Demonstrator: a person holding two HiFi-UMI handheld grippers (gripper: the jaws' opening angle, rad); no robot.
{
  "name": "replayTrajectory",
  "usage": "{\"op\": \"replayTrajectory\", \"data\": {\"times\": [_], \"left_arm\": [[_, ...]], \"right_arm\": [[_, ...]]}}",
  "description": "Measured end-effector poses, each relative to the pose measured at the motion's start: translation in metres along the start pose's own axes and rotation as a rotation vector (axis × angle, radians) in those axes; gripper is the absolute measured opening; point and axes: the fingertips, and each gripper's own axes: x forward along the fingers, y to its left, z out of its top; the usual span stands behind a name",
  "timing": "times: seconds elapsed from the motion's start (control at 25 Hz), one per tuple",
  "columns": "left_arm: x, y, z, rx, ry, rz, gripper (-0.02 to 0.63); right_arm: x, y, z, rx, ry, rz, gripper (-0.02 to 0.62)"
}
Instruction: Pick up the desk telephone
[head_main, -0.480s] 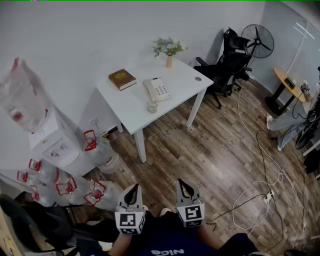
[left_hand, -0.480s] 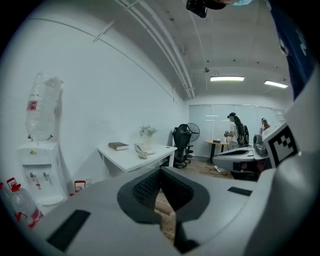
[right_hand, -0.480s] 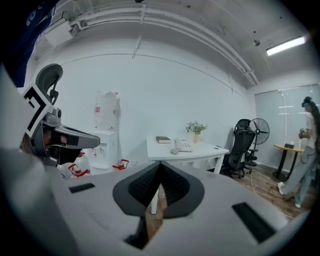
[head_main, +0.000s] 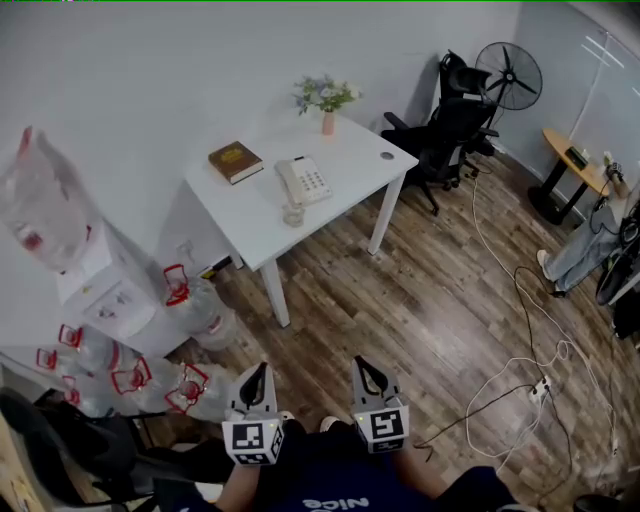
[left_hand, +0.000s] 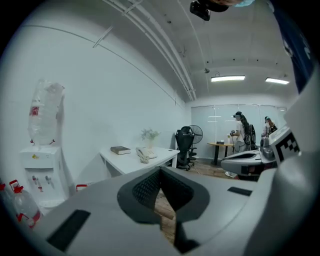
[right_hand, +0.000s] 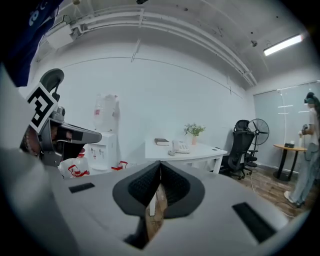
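Note:
A white desk telephone (head_main: 302, 181) lies near the middle of a white table (head_main: 345, 160) far ahead of me; it also shows as the telephone (left_hand: 145, 153) and the telephone (right_hand: 180, 146) in the two gripper views. My left gripper (head_main: 257, 373) and right gripper (head_main: 367, 368) hang side by side low in the head view, over the wooden floor, well short of the table. Both have their jaws shut with nothing between them.
On the table are a brown book (head_main: 236, 161), a small glass (head_main: 292, 214) and a vase of flowers (head_main: 326, 100). A water dispenser (head_main: 95, 270) and several bottles (head_main: 195, 300) stand at the left. An office chair (head_main: 450, 115), a fan (head_main: 508, 75) and cables (head_main: 520, 370) lie to the right. People stand by a round table (left_hand: 240, 132).
The head view has shifted slightly, so the table and telephone sit a little further left. The left gripper has edged left; both stay shut.

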Motion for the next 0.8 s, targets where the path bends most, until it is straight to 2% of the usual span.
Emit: {"op": "replayTrajectory", "data": {"times": [0.2, 0.52, 0.8], "left_arm": [[0.005, -0.011, 0.004, -0.002, -0.011, 0.013, 0.017], [0.017, -0.021, -0.007, -0.008, 0.026, 0.017, 0.017], [0.06, -0.012, 0.003, -0.006, 0.006, -0.013, 0.017]], "right_arm": [[-0.002, -0.017, -0.006, 0.024, -0.011, -0.006, 0.023], [0.002, -0.032, -0.013, 0.031, 0.002, 0.008, 0.023], [0.031, -0.046, -0.014, 0.032, 0.013, -0.01, 0.023]]}}
